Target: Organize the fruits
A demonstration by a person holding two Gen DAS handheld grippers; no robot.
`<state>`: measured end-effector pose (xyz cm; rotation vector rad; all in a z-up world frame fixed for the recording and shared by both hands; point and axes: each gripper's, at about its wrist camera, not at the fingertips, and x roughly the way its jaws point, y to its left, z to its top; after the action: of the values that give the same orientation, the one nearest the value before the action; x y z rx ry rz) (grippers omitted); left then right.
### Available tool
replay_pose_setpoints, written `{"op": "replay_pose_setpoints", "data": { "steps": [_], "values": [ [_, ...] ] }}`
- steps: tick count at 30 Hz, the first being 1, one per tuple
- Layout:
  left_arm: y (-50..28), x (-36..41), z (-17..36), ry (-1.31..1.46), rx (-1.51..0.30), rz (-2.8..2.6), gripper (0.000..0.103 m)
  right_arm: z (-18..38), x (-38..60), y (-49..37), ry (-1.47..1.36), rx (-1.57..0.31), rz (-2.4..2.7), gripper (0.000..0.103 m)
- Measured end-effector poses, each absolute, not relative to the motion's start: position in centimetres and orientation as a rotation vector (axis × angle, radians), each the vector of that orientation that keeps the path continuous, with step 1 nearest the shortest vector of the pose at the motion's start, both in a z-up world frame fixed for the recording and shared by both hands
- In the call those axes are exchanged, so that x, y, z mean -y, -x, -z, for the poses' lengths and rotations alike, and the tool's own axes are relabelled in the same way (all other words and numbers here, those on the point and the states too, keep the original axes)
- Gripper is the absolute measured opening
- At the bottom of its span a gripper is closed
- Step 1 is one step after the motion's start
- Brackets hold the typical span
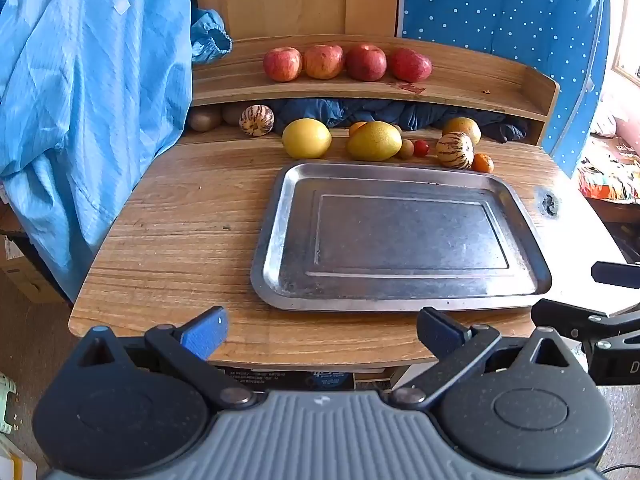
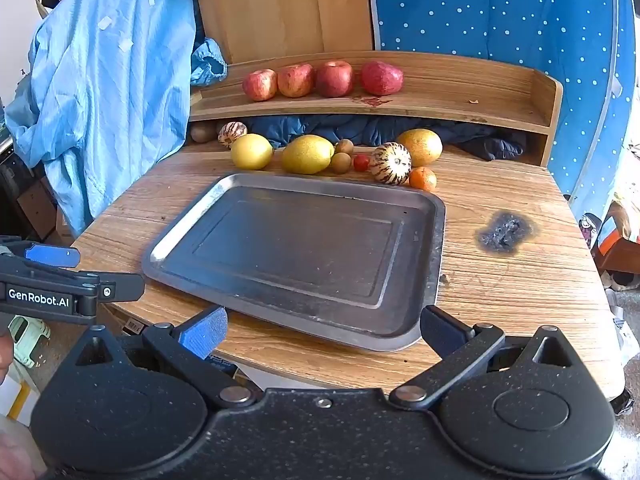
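Hovering: left gripper (image 1: 322, 332), right gripper (image 2: 322, 332) | jaws apart | tray (image 2: 434, 240) bare

Daylit scene, both fisheye feeds sharp enough in the centre, blown out on the right.

I see light coming from the right: the window edge (image 1: 628, 40) in the left wrist view is overexposed, and the near right part of the table (image 1: 580, 216) washes to white. The metal tray (image 1: 280, 216) throws glare along its left rim; in the right wrist view the shine sits on the tray's near-left corner. Shadows are soft and dark under the shelf (image 2: 440, 108). Strong barrel distortion bends the table edges, and black vignette fills the corners. Mild softness toward the edges, no motion blur that I can spot.
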<state>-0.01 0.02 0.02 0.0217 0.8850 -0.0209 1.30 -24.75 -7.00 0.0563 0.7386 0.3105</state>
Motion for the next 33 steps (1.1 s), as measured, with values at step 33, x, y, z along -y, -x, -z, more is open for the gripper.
{"op": "replay_pose_setpoints", "data": {
  "steps": [33],
  "values": [
    [0.27,0.21,0.37,-0.029,-0.890,0.027,0.102,6.86,25.17,-1.24,-0.072,-0.741,-0.303,0.102]
  ]
}}
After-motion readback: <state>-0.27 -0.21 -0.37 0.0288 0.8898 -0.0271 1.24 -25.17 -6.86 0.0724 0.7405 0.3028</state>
